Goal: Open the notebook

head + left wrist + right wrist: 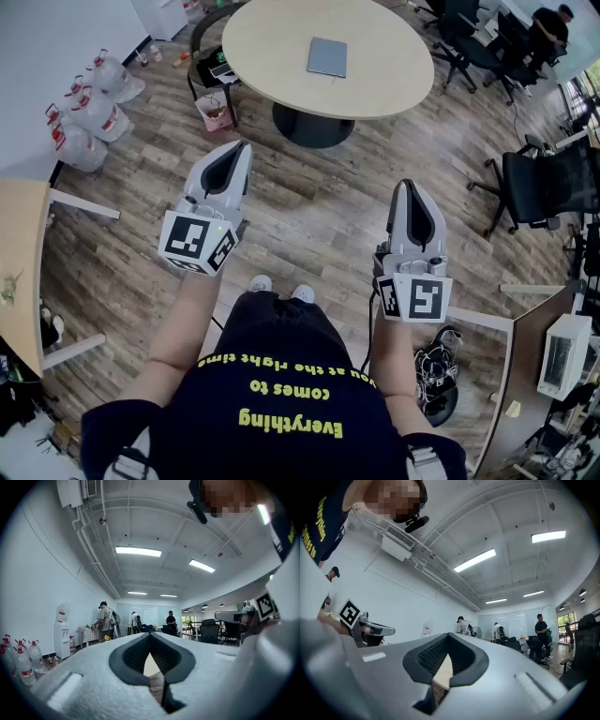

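Note:
A grey closed notebook (327,56) lies flat on the round beige table (272,66) at the top of the head view, well ahead of both grippers. My left gripper (238,148) is held out level over the wooden floor, jaws shut with nothing between them. My right gripper (407,187) is beside it to the right, tipped slightly up, also shut and empty. In the left gripper view the shut tips (150,635) meet, and a sliver of the table shows through the gap behind them. The right gripper view shows the same, with shut tips (449,636).
Black office chairs (539,183) stand at the right and behind the table (469,42). Water bottles (84,117) cluster at the left wall. A pale desk (21,262) runs along the left edge, a small bin (215,111) sits by the table. Several people stand far across the room (105,618).

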